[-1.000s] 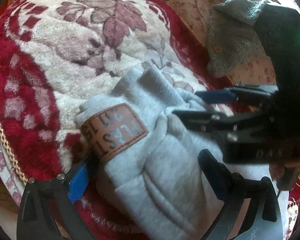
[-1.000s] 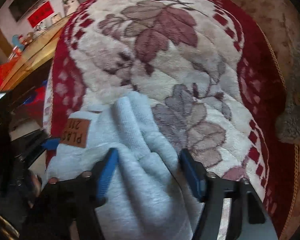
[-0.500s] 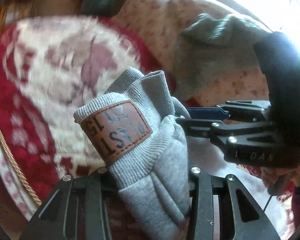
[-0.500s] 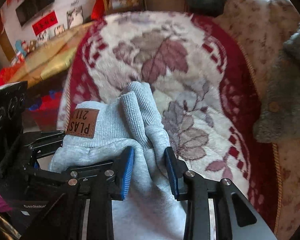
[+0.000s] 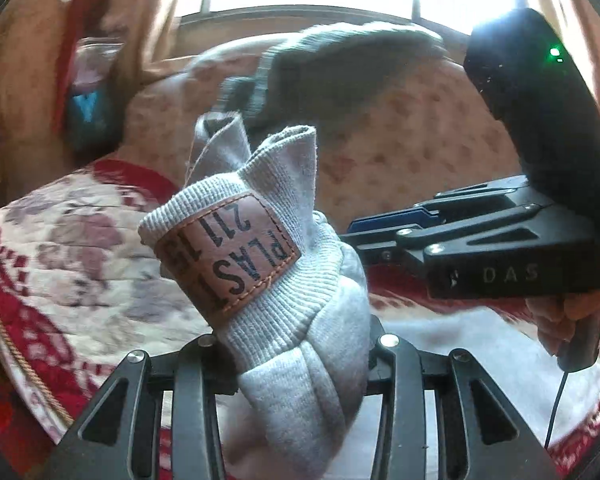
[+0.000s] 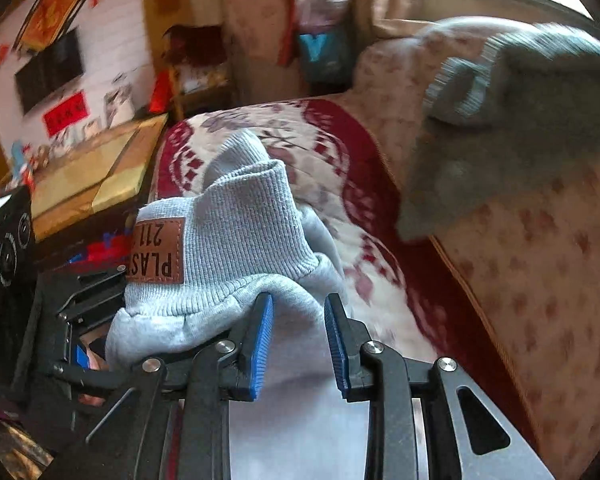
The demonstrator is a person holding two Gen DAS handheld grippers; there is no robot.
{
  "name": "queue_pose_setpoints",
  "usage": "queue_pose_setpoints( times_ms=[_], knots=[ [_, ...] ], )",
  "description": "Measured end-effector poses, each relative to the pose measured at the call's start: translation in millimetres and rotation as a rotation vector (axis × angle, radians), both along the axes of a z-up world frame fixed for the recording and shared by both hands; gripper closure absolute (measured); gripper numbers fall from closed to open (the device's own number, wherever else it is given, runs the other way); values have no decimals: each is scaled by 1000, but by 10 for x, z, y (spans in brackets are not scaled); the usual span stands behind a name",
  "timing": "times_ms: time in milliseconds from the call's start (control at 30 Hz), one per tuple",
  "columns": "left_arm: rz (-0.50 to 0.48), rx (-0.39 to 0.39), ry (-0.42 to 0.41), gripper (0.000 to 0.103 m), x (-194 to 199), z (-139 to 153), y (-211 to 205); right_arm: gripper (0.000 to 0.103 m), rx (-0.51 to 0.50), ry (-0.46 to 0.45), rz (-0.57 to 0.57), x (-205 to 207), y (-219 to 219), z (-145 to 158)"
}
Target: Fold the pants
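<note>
Pants [image 5: 300,320] front and centre: grey sweatpants, bunched at the ribbed waistband and raised above the red-and-cream floral blanket [image 5: 80,264]. On the left wrist camera the left gripper [image 5: 296,344] has its fingers clamped tight around the gathered cloth just below the waistband, with fabric bulging out above and below the pinch. The brown leather patch [image 5: 236,256] sits on the ribbing at about 10 o'clock from that grip, its lettering upside down.

Over at 3 o'clock in the same view comes the right gripper [image 5: 380,232], side-on, its blue-padded tips reaching into the cloth near the waistband. A hand [image 5: 572,312] wraps its handle at the right edge.

Switching to the right wrist camera: the right gripper [image 6: 298,340] has grey fabric running between its blue pads [image 6: 260,336], and the pads stand somewhat apart with the cloth filling the gap, pinched between them. The waistband [image 6: 240,240] rises at 11 o'clock from those tips, patch [image 6: 158,252] on its left face. The left gripper [image 6: 92,312] shows at 9 o'clock, dark and partly hidden behind the cloth.

Beyond the blanket lies a pale floral cushion [image 6: 540,280], and a fuzzy grey-green garment [image 6: 500,128] is draped on it at 2 o'clock, blurred.
</note>
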State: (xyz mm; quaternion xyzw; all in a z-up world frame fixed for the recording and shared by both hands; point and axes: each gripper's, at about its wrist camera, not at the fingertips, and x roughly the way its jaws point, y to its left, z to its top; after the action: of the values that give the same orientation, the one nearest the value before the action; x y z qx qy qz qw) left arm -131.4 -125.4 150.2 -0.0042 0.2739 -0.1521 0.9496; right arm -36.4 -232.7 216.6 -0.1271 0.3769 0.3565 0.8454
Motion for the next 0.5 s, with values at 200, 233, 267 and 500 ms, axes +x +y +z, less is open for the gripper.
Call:
queue_pose_setpoints(
  times_ms=[200, 233, 267, 500],
  knots=[
    [-129, 126, 12, 65, -294, -425, -755, 73, 73, 108, -193, -408, -940, -407],
    [-152, 139, 26, 64, -324, -539, -859, 73, 76, 142, -236, -460, -1102, -539],
    [-169, 151, 43, 64, -359, -640, -939, 73, 70, 174, -280, -506, -1246, -665],
    [-344, 80, 112, 28, -674, -832, -1067, 49, 59, 240, -514, -831, -1934, -1014]
  ],
)
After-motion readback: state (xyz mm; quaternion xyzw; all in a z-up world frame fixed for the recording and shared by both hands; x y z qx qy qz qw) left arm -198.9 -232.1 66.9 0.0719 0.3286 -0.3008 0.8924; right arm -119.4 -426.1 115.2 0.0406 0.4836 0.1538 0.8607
